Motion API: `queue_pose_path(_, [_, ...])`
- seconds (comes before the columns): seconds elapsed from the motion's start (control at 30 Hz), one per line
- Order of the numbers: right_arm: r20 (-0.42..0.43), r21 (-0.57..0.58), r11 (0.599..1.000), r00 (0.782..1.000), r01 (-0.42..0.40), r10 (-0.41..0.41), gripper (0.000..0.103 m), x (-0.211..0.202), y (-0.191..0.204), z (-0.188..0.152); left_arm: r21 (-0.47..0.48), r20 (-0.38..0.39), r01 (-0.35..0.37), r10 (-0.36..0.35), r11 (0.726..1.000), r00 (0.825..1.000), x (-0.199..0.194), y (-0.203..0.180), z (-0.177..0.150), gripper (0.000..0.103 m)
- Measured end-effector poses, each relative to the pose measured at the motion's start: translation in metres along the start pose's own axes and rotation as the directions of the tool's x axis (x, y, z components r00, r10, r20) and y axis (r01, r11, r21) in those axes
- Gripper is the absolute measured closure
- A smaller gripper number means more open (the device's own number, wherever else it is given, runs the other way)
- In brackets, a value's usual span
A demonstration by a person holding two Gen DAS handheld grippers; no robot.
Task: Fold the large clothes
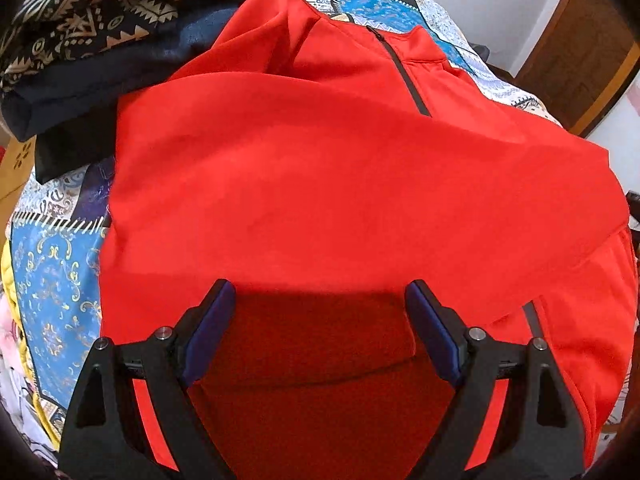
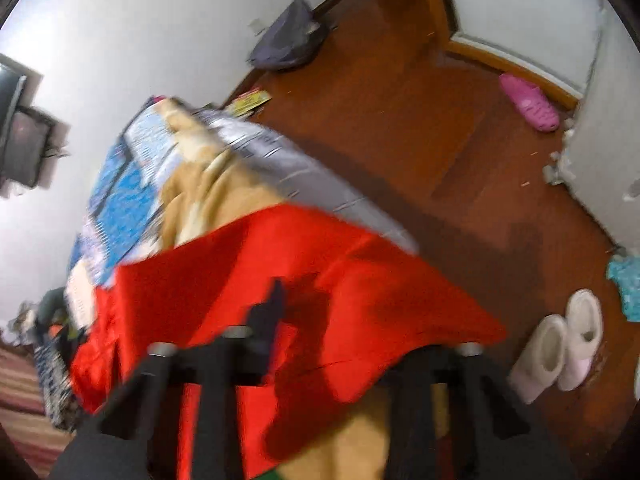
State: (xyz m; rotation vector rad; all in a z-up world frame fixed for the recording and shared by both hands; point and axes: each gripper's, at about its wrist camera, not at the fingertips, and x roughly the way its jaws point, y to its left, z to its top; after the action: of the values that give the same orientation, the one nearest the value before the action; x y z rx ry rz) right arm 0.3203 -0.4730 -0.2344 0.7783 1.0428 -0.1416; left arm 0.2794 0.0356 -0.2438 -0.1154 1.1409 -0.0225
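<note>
A large red jacket (image 1: 320, 180) with a dark zipper (image 1: 404, 72) lies spread on the bed, collar at the far end. My left gripper (image 1: 320, 286) hangs just above its near part, open, with the blue pads (image 1: 212, 320) wide apart and only shadowed red cloth under them. In the blurred right wrist view, an edge of the red jacket (image 2: 360, 280) hangs over the bed's corner and across my right gripper (image 2: 316, 304). One dark finger (image 2: 272, 304) shows; the other is hidden under the cloth. The right gripper seems shut on that cloth.
A dark gold-patterned cloth (image 1: 100, 20) lies heaped at the far left on the blue patterned bedcover (image 1: 52, 272). A tan blanket (image 2: 208, 200) lies beyond the jacket. On the wooden floor (image 2: 400, 120) are white slippers (image 2: 560, 352), a pink shoe (image 2: 528, 102) and a grey bag (image 2: 292, 36).
</note>
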Motion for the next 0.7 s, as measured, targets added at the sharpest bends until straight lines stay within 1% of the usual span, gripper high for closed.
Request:
queue_pose_path(0.07, [0.030,0.021,0.999,0.999,-0.034,0.034,0.095,-0.009,-0.002,0.003,-0.001,0.004,0.000,0.000,1.000,1.000,0.000,0.001,0.000,0.016])
queue_pose_path(0.1, [0.061,0.018,0.999,0.997,-0.047,0.046,0.095,-0.019,0.000,0.002,0.001,0.008,-0.004,0.004,1.000,1.000,0.000,0.000,-0.001,0.016])
queue_pose_path(0.17, [0.112,-0.034,0.999,0.993,-0.030,0.034,0.096,-0.037,0.013,0.001,0.006,0.010,-0.010,0.010,1.000,1.000,-0.002,0.000,-0.003,0.016])
queue_pose_path(0.23, [0.168,-0.139,0.990,0.986,0.001,0.023,0.096,-0.064,0.037,-0.004,0.010,0.013,-0.010,0.010,1.000,1.000,-0.003,0.001,-0.004,0.016])
queue_pose_path(0.3, [0.214,-0.226,0.974,0.976,0.018,0.031,0.096,-0.086,0.058,-0.009,0.021,0.010,-0.005,0.005,1.000,1.000,-0.006,0.001,-0.005,0.016])
queue_pose_path(0.37, [0.263,-0.326,0.945,0.963,0.029,0.061,0.096,-0.114,0.087,-0.017,0.027,0.013,-0.001,0.000,1.000,1.000,-0.011,0.002,-0.007,0.016])
queue_pose_path(0.43, [0.286,-0.394,0.919,0.952,0.018,0.104,0.096,-0.132,0.111,-0.023,0.039,0.030,-0.008,0.007,0.999,1.000,-0.020,0.004,-0.011,0.016])
queue_pose_path(0.5, [0.291,-0.452,0.892,0.943,-0.011,0.159,0.096,-0.147,0.138,-0.031,0.045,0.053,-0.019,0.016,0.999,0.998,-0.029,0.005,-0.014,0.016])
queue_pose_path(0.57, [0.274,-0.495,0.867,0.939,-0.046,0.206,0.096,-0.153,0.160,-0.040,0.039,0.085,-0.035,0.032,0.999,0.996,-0.043,0.009,-0.018,0.016])
queue_pose_path(0.63, [0.241,-0.540,0.836,0.935,-0.094,0.260,0.096,-0.156,0.182,-0.056,0.037,0.122,-0.057,0.052,0.998,0.991,-0.056,0.012,-0.021,0.016])
queue_pose_path(0.7, [0.195,-0.574,0.806,0.933,-0.143,0.304,0.095,-0.152,0.198,-0.073,0.039,0.178,-0.089,0.081,0.995,0.981,-0.075,0.016,-0.024,0.016])
